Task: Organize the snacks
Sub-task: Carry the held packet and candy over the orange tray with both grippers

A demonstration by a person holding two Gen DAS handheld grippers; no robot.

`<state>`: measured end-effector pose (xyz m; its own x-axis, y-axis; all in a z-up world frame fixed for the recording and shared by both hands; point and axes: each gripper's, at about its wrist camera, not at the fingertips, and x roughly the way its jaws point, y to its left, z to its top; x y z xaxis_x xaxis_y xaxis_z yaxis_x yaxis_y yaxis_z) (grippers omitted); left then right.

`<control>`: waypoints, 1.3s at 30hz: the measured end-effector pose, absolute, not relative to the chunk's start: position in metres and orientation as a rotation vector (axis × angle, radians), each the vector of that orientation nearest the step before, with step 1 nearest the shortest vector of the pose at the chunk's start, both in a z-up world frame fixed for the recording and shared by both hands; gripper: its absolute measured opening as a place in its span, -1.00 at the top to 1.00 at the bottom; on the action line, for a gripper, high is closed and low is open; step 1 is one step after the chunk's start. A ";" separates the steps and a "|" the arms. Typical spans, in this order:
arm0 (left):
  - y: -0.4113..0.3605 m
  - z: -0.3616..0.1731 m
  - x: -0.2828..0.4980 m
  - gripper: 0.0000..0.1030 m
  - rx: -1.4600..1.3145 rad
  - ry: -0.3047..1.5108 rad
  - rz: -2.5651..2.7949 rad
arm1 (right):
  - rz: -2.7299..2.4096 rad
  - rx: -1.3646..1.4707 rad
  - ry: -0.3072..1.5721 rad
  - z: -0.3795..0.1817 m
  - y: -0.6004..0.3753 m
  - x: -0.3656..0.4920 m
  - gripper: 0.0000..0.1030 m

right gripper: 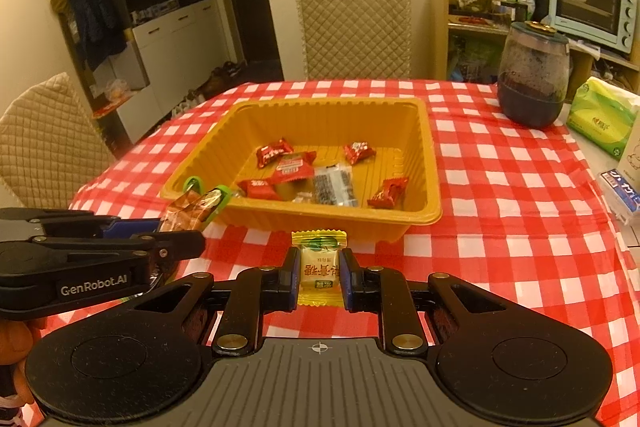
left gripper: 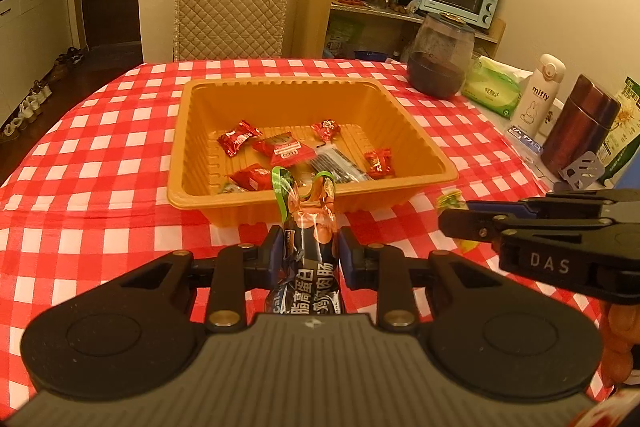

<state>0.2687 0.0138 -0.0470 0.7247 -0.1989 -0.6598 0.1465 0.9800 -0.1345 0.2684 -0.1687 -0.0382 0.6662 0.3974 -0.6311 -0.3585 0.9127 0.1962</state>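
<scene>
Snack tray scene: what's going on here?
A person holds a tool in each hand over a red-checked tablecloth. The left tool is shut on a dark sausage snack pack with a green loop. The right tool is shut on a small yellow-wrapped candy. Both hover just short of the orange tray, which already holds several red-wrapped candies and a clear packet.

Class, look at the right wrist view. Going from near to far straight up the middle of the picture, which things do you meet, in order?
Right gripper shut on the yellow candy → orange tray → red snack packets lying in it → quilted chair behind the table.
</scene>
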 end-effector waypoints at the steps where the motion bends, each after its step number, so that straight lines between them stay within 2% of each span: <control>1: 0.015 -0.046 0.269 0.49 -0.077 0.734 -0.190 | 0.423 0.060 0.723 -0.037 -0.170 0.269 0.60; 39: 0.041 -0.027 0.350 0.49 -0.105 0.701 -0.147 | 0.320 0.175 0.627 -0.006 -0.152 0.348 0.60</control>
<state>0.3496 0.0410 -0.0270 0.7544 -0.1699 -0.6341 0.0996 0.9844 -0.1452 0.3485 -0.1521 -0.0058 0.7631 0.3447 -0.5467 -0.2400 0.9365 0.2555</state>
